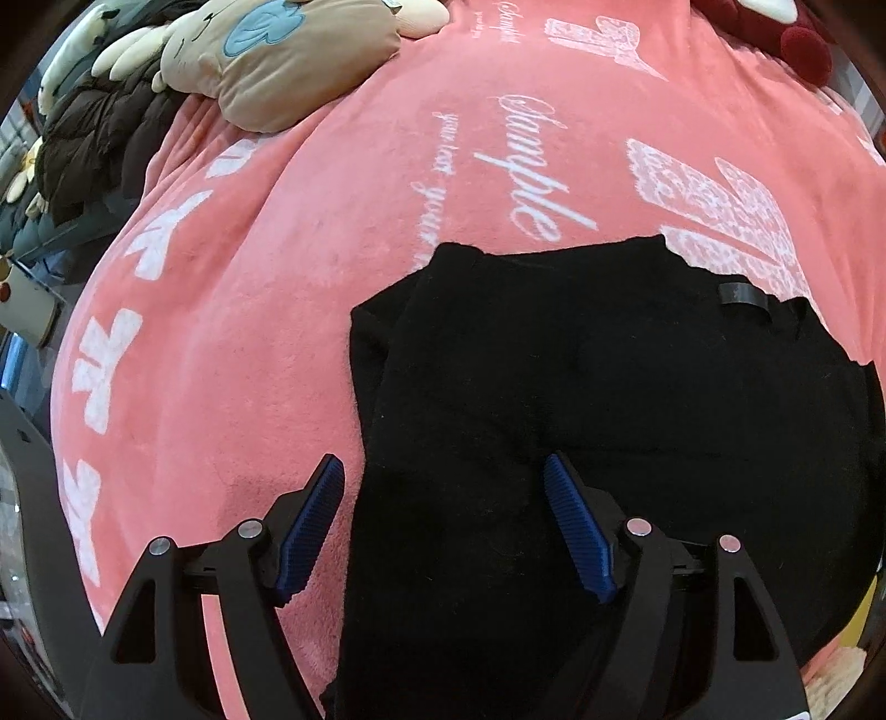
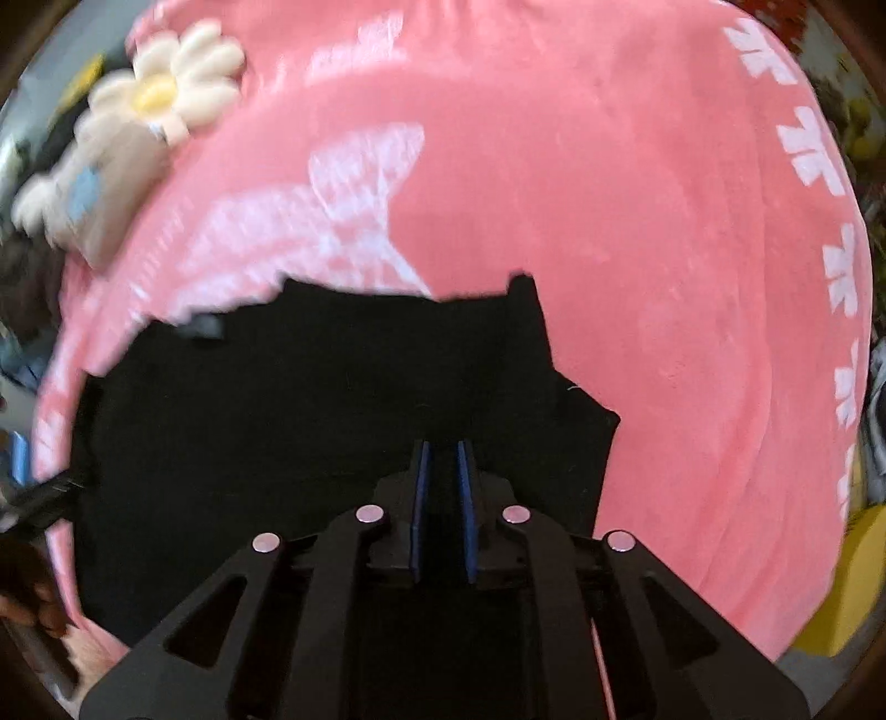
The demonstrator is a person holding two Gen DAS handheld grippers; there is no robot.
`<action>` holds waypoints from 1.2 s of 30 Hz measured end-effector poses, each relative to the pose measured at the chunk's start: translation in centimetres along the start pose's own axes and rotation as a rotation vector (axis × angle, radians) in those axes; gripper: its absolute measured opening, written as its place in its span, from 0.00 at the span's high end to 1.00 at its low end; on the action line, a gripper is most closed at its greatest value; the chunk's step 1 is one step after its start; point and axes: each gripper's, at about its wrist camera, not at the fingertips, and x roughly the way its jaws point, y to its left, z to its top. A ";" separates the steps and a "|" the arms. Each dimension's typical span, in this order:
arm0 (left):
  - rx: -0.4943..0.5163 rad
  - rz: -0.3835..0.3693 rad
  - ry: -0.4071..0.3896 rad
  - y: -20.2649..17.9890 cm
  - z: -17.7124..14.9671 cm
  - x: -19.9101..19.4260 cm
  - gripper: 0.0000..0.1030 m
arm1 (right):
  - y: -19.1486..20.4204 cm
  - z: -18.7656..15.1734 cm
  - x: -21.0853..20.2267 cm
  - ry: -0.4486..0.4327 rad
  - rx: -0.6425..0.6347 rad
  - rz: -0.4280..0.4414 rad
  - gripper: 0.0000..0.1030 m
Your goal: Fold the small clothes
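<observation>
A small black garment lies spread on a pink blanket; a sleeve or side is folded in along its left edge. My left gripper is open above the garment's near left edge, one blue pad over the blanket and one over the cloth. In the right wrist view the same black garment fills the lower middle. My right gripper has its blue pads nearly together with black cloth between them, at the garment's near right part. This view is motion-blurred.
Plush toys, a tan cushion and a dark puffer jacket sit at the blanket's far left. A daisy-shaped plush shows in the right wrist view. A red plush is at the far right. A yellow object stands beyond the blanket's right edge.
</observation>
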 end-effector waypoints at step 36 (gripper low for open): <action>-0.321 -0.139 0.123 5.8 -11.9 -1.6 0.23 | -3.5 -12.5 -3.6 -0.047 0.133 -0.051 0.34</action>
